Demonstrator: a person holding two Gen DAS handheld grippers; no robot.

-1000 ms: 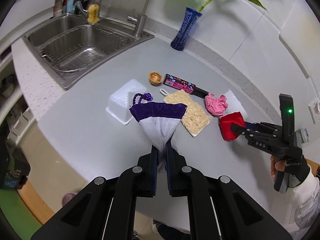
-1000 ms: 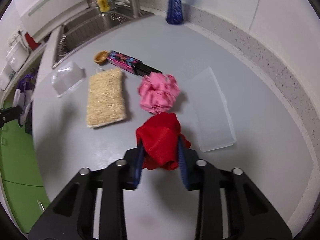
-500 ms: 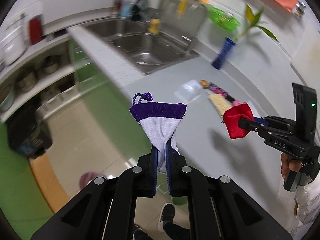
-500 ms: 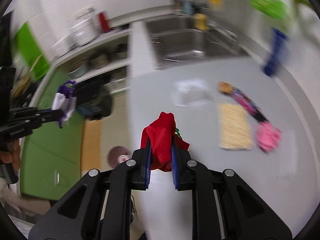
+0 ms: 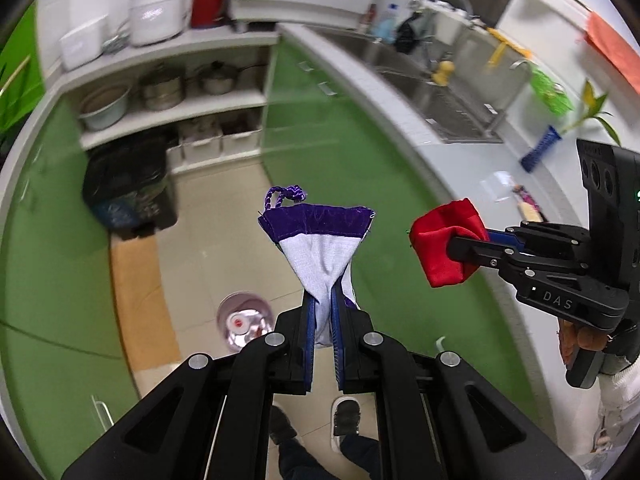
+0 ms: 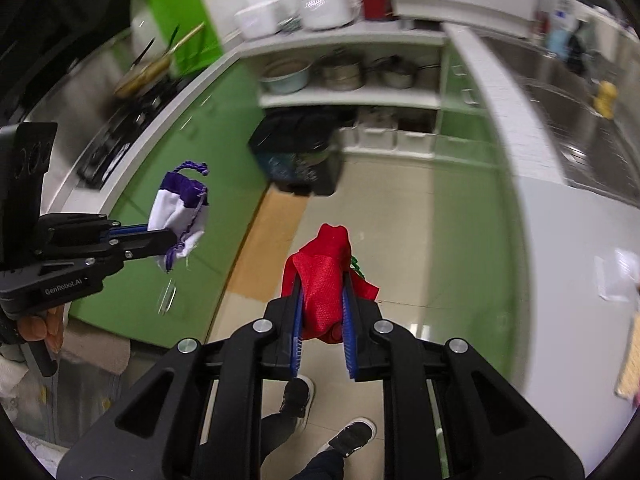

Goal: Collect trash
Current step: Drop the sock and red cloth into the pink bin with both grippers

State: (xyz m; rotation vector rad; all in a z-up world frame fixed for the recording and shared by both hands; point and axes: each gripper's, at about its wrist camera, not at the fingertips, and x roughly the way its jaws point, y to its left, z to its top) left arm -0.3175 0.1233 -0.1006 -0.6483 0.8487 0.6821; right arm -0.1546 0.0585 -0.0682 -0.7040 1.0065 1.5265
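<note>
A purple-and-white drawstring pouch (image 5: pixel 320 240) hangs in the air above the tiled floor (image 5: pixel 208 216), pinched at its white end between the pressed-together jaws of the left gripper (image 5: pixel 323 316). Beside it, a crumpled red cloth (image 6: pixel 324 280) is clamped in the right gripper (image 6: pixel 322 308), also over the floor. Ahead, against the green cabinets (image 6: pixel 192 216), stands what looks like a black-bagged bin (image 6: pixel 296 152), though it is blurred. The grey countertop (image 6: pixel 568 280) lies to the right.

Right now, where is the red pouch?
The red pouch is clamped in the right claw, held in the air over the kitchen floor. In the left wrist view it hangs right of the purple pouch.
</note>
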